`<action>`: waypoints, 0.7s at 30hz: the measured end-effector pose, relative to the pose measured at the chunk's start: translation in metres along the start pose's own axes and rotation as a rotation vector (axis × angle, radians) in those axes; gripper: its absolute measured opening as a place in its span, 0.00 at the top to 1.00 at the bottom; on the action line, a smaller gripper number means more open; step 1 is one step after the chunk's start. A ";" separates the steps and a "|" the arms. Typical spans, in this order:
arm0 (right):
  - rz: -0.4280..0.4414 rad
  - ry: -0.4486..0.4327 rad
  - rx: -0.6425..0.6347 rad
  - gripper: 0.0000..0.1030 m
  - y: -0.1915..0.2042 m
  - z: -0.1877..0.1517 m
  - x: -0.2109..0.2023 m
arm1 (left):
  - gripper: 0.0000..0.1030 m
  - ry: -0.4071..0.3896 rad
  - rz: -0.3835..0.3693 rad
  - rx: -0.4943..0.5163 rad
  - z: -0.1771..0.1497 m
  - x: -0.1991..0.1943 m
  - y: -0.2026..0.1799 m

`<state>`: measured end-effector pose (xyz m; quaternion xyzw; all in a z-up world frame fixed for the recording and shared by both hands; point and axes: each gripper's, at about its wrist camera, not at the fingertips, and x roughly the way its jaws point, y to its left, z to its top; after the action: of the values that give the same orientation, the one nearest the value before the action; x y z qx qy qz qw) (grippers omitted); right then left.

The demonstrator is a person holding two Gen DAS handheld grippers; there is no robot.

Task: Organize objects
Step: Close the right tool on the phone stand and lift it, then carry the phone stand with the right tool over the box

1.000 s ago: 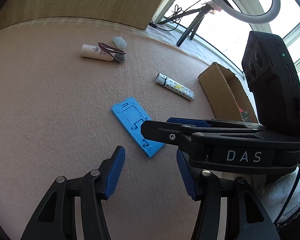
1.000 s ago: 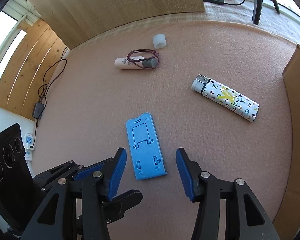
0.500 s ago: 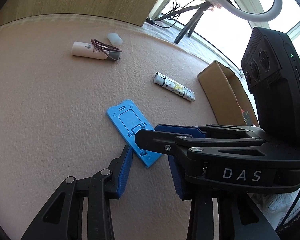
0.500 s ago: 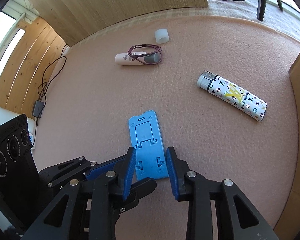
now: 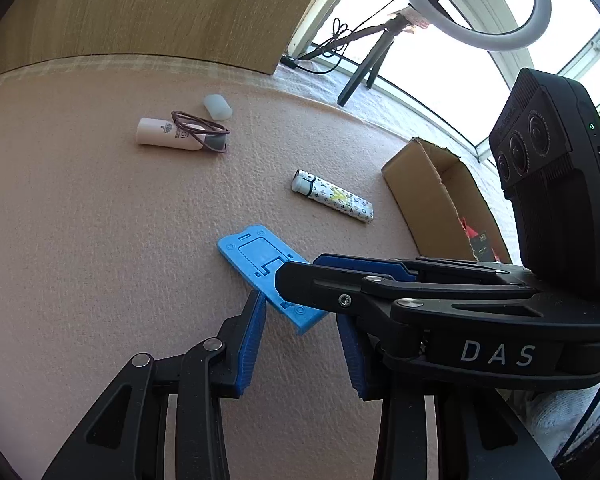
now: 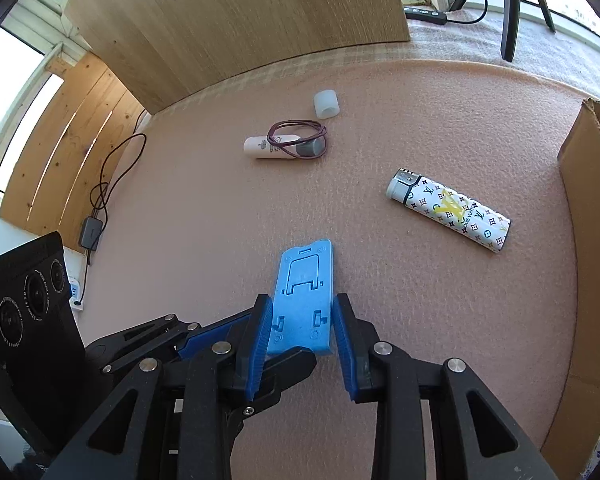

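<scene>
Right claw [image 6: 299,334] clamps the blue stand [image 6: 304,304]; left claw [image 5: 300,344] is parted, empty

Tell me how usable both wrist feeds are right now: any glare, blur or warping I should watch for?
Left wrist: window and ring light blown out top right, mat evenly lit, phone stand sharp, partly hidden by the right gripper. Right wrist: no glare on the mat, stand and lighter crisp. Both: strong fisheye bending at the edges, dark corners.
</scene>
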<state>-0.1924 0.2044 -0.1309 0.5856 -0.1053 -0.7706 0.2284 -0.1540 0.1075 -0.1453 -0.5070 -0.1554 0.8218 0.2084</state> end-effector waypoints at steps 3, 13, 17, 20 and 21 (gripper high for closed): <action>0.003 -0.026 0.003 0.72 -0.004 0.001 -0.013 | 0.62 -0.016 -0.004 0.021 0.004 -0.007 -0.011; 0.003 -0.136 0.035 0.72 -0.027 0.000 -0.071 | 0.62 -0.066 -0.034 0.121 0.023 -0.014 -0.067; -0.015 -0.177 0.046 0.72 -0.041 0.000 -0.094 | 0.62 -0.075 -0.056 0.162 0.033 -0.011 -0.093; -0.033 -0.204 0.053 0.72 -0.055 -0.001 -0.111 | 0.62 -0.076 -0.072 0.190 0.039 -0.004 -0.114; -0.039 -0.212 0.058 0.72 -0.060 -0.001 -0.116 | 0.62 -0.076 -0.075 0.200 0.042 0.000 -0.122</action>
<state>-0.1808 0.3122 -0.0579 0.5093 -0.1398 -0.8290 0.1837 -0.1691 0.2108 -0.0702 -0.4459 -0.0994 0.8435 0.2827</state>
